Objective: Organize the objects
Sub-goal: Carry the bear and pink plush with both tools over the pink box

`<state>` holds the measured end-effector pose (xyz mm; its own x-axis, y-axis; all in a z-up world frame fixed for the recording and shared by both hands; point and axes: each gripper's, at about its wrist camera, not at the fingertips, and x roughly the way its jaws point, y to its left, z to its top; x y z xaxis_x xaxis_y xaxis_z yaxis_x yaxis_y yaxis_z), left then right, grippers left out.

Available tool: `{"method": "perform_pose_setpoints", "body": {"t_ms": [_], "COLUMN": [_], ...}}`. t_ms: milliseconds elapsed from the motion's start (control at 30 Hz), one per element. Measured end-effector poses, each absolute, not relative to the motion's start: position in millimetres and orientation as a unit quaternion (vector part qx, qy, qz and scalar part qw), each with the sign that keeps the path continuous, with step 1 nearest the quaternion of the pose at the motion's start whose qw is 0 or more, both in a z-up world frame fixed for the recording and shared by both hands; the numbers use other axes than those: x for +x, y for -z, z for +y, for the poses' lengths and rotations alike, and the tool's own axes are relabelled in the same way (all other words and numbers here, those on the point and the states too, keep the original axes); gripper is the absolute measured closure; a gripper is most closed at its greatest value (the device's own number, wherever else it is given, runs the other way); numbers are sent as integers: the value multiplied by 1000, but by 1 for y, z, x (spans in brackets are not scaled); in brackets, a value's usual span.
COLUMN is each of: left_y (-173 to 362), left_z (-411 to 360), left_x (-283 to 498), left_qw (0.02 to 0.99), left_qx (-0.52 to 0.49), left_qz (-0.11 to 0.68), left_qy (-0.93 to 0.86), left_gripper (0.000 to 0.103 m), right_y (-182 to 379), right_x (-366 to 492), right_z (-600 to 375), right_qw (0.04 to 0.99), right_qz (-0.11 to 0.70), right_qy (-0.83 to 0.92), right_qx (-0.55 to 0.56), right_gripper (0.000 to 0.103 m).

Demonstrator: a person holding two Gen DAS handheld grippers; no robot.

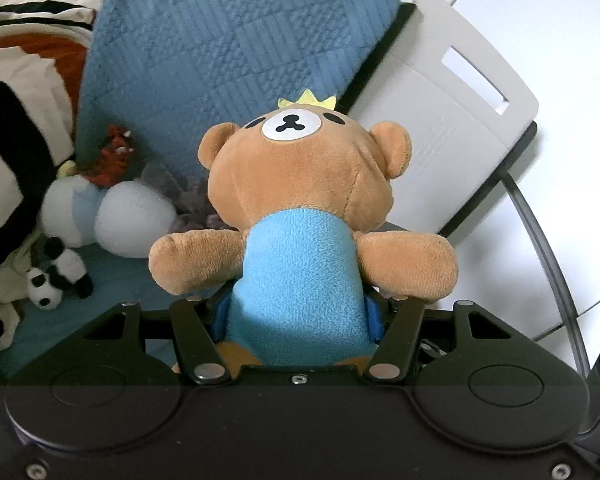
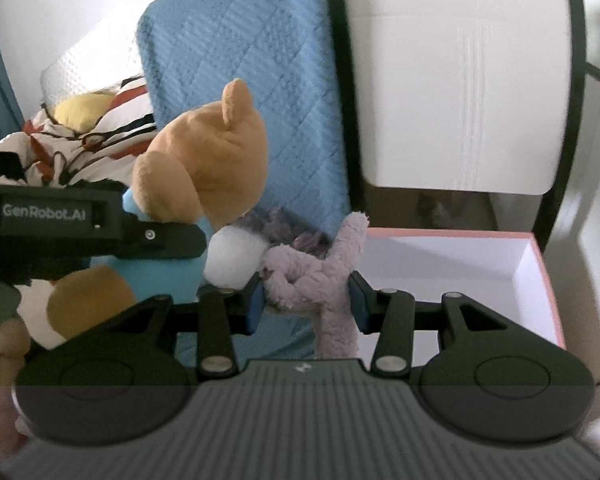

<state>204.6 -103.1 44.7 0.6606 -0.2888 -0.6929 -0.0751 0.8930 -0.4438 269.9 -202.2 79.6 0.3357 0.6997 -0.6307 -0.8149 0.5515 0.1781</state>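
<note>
My left gripper (image 1: pixel 298 312) is shut on a brown teddy bear (image 1: pixel 304 184) in a light blue shirt, pads pressing its waist; the bear faces away from the camera and is held above the blue bed. The bear (image 2: pixel 204 168) and the left gripper (image 2: pixel 160 236) also show in the right wrist view, at left. My right gripper (image 2: pixel 306 300) is shut on a pale purple plush toy (image 2: pixel 324 276), whose long limb hangs down between the pads. An open pink box (image 2: pixel 540 264) with a white inside lies just right of the right gripper.
A blue quilted pillow (image 1: pixel 236 48) stands behind the toys. A white-and-blue plush (image 1: pixel 112 216), a red plush (image 1: pixel 114 156) and a small panda (image 1: pixel 56 276) lie on the bed at left. A white chair back (image 1: pixel 452 92) is at right, over white floor tiles.
</note>
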Motion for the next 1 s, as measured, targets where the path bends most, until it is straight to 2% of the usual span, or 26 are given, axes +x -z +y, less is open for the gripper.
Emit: {"method": "perform_pose_setpoints", "body": {"t_ms": [300,1000], "left_y": [-23,89], "left_z": [-151,-259], "left_x": [228,285], "left_qw": [880,821], "left_qx": [-194,-186], "left_qz": [428,531], "left_qy": [75,93], "left_gripper": [45,45], "right_y": [-58,38], "right_x": [301,382], "right_z": [-226,-275], "right_qw": [821,812], "right_qz": [360,439], "right_qy": [-437,-380], "right_qx": [-74,-64], "right_gripper": [57,57]}}
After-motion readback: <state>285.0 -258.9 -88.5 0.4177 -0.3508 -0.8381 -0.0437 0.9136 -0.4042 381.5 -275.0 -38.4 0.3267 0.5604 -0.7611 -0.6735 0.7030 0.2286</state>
